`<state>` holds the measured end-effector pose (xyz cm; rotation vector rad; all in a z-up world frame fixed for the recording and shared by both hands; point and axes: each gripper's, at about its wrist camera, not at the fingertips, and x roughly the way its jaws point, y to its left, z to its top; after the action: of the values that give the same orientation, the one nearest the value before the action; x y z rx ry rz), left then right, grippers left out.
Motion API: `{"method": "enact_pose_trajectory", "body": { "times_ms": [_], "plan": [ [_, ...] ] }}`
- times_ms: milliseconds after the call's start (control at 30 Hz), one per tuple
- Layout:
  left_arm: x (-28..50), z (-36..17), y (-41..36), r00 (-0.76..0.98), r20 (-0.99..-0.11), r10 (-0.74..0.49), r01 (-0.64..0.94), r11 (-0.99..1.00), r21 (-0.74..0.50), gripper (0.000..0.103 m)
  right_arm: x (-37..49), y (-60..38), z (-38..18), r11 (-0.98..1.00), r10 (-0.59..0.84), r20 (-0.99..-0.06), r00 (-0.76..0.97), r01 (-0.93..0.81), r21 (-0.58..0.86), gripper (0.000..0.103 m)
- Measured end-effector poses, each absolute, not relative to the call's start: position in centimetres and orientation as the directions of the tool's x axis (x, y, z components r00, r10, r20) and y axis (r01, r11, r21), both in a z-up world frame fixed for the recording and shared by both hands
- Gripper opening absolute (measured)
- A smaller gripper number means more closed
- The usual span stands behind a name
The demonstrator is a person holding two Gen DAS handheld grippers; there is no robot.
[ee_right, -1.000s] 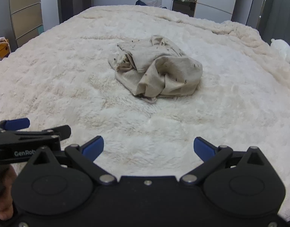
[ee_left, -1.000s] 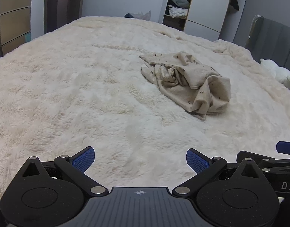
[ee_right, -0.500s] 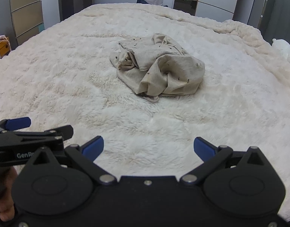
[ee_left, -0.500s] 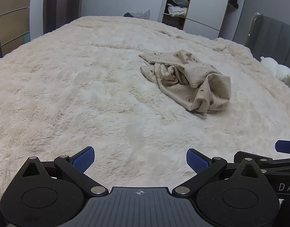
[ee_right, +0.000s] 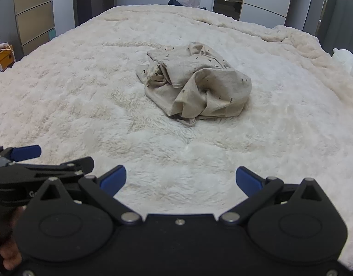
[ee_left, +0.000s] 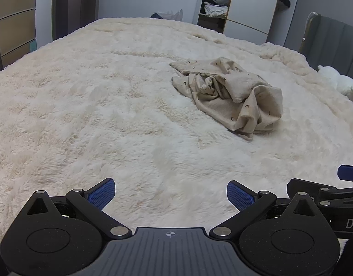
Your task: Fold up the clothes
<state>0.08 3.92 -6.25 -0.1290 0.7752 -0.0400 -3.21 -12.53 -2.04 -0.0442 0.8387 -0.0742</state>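
Cream shaggy blanket (ee_left: 107, 115) covers the whole bed; a crumpled beige garment (ee_right: 195, 85) lies mid-bed, toward the headboard-side edge. Wardrobe shelves (ee_left: 214, 4) behind. Left gripper (ee_left: 170, 194) and right gripper (ee_right: 181, 180) gape wide, empty; garment's shape unreadable.

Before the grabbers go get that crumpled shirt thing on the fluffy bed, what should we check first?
1. Left gripper open and empty: ok, blue pads wide apart, nothing between them.
2. Right gripper open and empty: ok, the same.
3. Beige garment in sight of both cameras: ok, it lies crumpled in a heap on the fluffy blanket.
4. Way to the garment free: ok, only bare blanket lies between the grippers and it.
5. Grippers touching the garment: not ok, both are well short of it.
6. A clear edge or corner to grab: cannot tell, the folds hide the shape, though a flat flap sticks out at the far left.
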Motion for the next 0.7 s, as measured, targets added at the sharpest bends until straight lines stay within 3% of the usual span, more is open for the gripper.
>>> {"method": "enact_pose_trajectory", "body": {
  "times_ms": [700],
  "plan": [
    [-0.01, -6.13, 4.17, 0.714, -0.695, -0.089, -0.01, 0.99, -0.138, 0.103, -2.69, -13.27, -2.74, 0.991, -0.131, -0.737, 0.663, 0.078, -0.107, 0.103]
  ]
}}
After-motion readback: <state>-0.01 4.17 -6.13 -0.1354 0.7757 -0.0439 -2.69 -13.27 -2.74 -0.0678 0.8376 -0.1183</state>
